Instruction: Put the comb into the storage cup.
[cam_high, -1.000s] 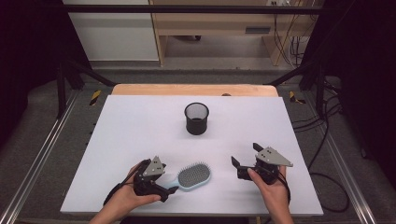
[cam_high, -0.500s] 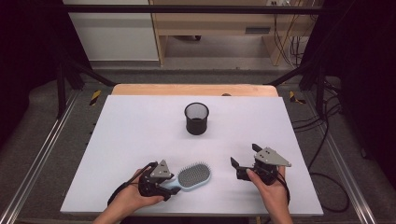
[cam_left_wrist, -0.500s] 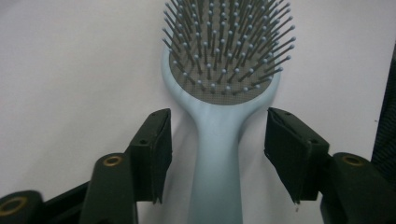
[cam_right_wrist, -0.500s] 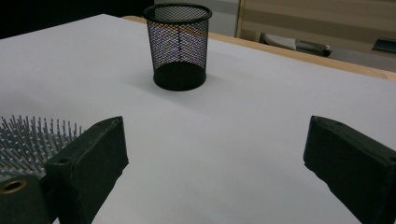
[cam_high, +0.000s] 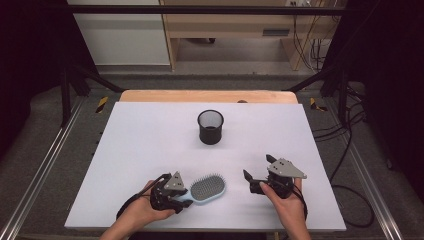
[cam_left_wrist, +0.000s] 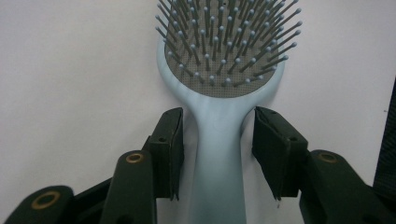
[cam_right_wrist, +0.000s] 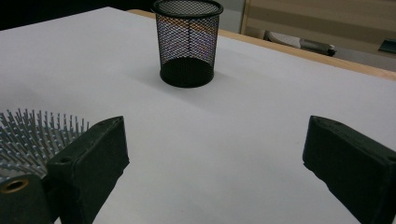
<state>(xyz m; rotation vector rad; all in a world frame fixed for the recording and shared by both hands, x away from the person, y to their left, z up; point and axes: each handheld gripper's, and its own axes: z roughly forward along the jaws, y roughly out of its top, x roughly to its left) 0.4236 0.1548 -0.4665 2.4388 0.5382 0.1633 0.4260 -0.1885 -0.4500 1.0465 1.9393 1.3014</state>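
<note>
No writing shows. The hairbrush handle lies between the left gripper jaws — just closing, left pad touching, right pad a sliver off. The right gripper gapes, holding nothing.

I had the hairbrush lying on the counter near its front edge, bristles up, its handle between my left claw's jaws; the mesh cup stood behind it, well apart.

left gripper closing around the hairbrush handle; right gripper idle.

Black mesh cup — upright; white table
</note>
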